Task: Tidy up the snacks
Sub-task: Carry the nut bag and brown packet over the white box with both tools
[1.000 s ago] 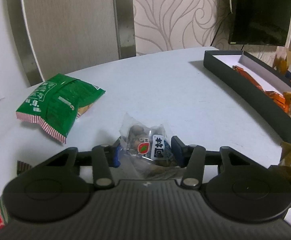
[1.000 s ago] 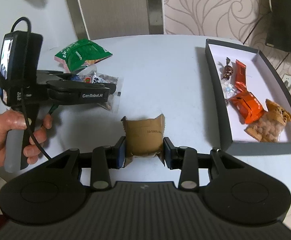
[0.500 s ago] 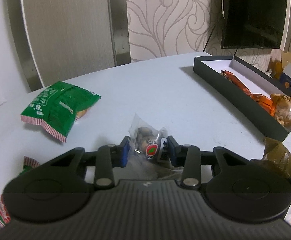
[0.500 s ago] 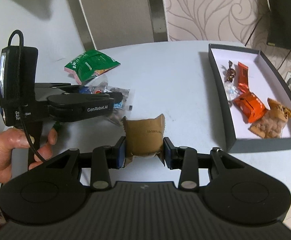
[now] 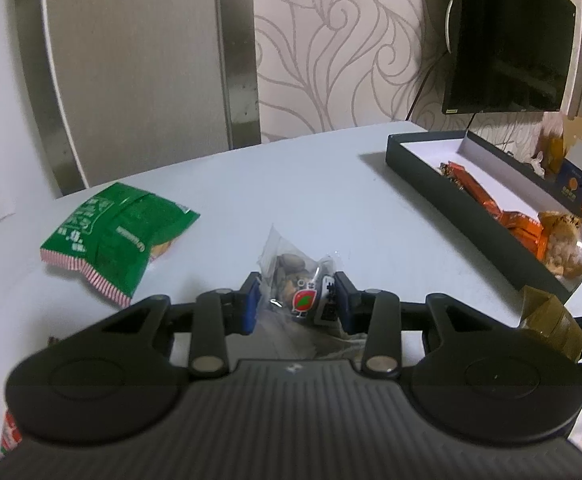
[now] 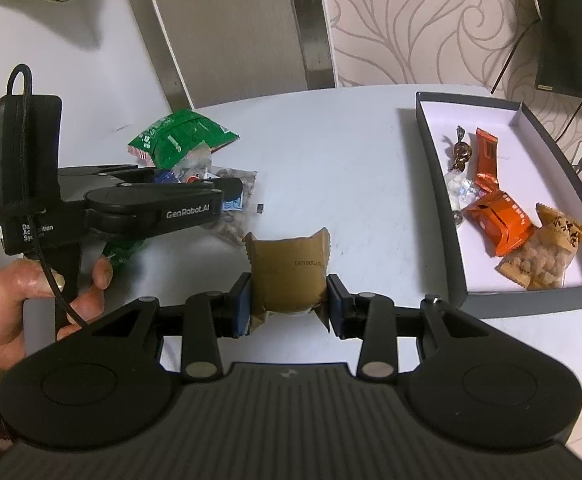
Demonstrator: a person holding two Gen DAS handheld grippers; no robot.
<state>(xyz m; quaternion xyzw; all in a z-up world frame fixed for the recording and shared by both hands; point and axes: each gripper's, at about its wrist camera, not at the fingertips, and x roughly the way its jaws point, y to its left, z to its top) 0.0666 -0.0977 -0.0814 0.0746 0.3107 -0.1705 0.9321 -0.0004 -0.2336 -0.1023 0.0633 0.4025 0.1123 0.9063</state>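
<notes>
While both of my tongs carry a packet, the loose snacks sit at the left of the table [image 6: 331, 152] and the box at the right. At ten o'clock in the right-wrist view lies the green bag [image 6: 179, 138], flat on the table and not yet collected. Just right of it, my left tongs [image 5: 295, 302] pinch the clear nut packet [image 5: 297, 276] between the blue pads; the film is crumpled there, which indicates a firm hold on a soft, slippery wrapper. A hand [image 6: 15, 312] grips the handle of that tool at eight o'clock. At six o'clock my right tongs [image 6: 289, 302] pinch the brown packet [image 6: 289, 268] across its width, upright, so that it can be lowered without twisting. At three o'clock stands the black box [image 6: 435, 148], open-topped, with orange wrappers [image 6: 499, 218], small candies and a bag of puffed snacks [image 6: 547, 256] grouped at its near end. In my judgement both packets are destined for the free white floor at its far end.
</notes>
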